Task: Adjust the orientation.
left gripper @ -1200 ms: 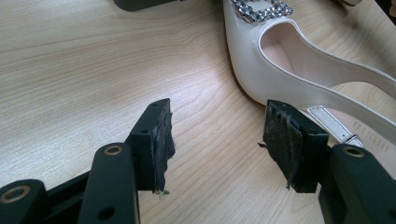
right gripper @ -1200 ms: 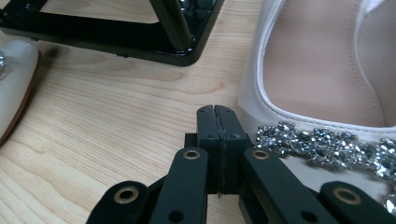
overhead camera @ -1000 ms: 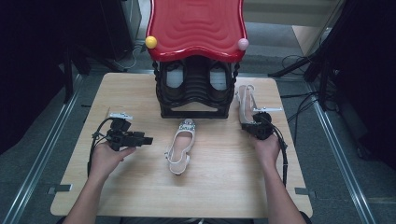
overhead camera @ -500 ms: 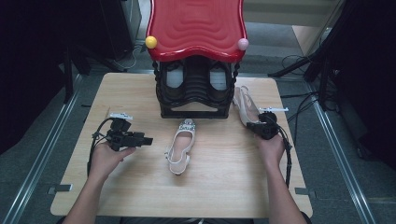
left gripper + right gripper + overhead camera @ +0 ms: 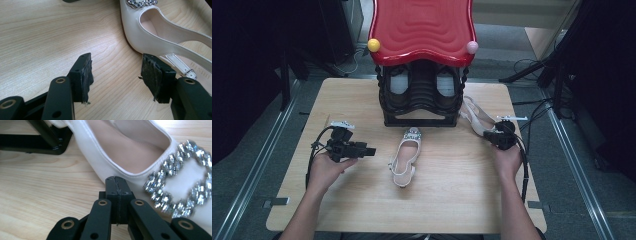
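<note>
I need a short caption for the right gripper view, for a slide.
Shut right gripper resting against the toe of a white shoe with a rhinestone buckle, beside the black rack base on the wooden table.

A: What is differing from 1 second ago?

B: The right gripper (image 5: 492,134) is sitting a little farther from the shoe rack (image 5: 421,102), out toward the table's right edge, and its shoe (image 5: 474,116) is lying more slanted, toe toward the gripper, heel strap beside the rack's right foot.

A: And half a second back?

B: Only a slight further shift of that gripper and shoe is showing.
</note>
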`<state>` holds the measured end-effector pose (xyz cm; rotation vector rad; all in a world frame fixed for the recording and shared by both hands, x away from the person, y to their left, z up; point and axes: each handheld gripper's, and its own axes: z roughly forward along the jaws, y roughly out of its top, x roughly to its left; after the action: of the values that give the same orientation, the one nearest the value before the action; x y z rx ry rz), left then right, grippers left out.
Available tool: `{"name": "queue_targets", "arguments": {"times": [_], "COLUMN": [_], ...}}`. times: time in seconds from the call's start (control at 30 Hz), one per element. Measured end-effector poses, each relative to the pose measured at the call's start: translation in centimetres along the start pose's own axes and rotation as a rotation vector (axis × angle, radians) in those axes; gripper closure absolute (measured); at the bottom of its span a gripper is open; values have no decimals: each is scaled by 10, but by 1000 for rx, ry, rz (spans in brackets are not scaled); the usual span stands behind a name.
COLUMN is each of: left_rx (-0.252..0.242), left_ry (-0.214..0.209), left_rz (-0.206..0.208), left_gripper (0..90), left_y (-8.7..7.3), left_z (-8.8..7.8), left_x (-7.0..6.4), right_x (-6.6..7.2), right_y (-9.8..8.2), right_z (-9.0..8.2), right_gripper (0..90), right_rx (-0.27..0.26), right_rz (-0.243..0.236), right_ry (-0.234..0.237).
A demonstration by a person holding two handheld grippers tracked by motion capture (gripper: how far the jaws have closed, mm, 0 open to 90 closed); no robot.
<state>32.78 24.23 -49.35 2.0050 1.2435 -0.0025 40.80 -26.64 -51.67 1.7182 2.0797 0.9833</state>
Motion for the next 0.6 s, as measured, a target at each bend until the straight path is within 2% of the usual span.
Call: {"name": "queue_targets", "arguments": {"times": [0.1,0.2,0.37,0.6], "left_rx": [2,-1,-4,-12], "left_ry": [0,4,10,24], "left_rz": [0,2,-2,-20], "left_gripper": [425,425,425,423], "left_y": [0,0,-4,-13], "left_z": [0,0,-3,-10], "left_x": [0,-1,0,1], "right_x": [2,6,14,28], "right_y": [0,1,5,12], "right_z": [-1,0,7,20], "right_gripper": [900,900,900,900], "right_rx": [6,-8,-13,-5], "right_rz": [-21,-25,-31,-64], "right_ry": [-4,24,61,75]}}
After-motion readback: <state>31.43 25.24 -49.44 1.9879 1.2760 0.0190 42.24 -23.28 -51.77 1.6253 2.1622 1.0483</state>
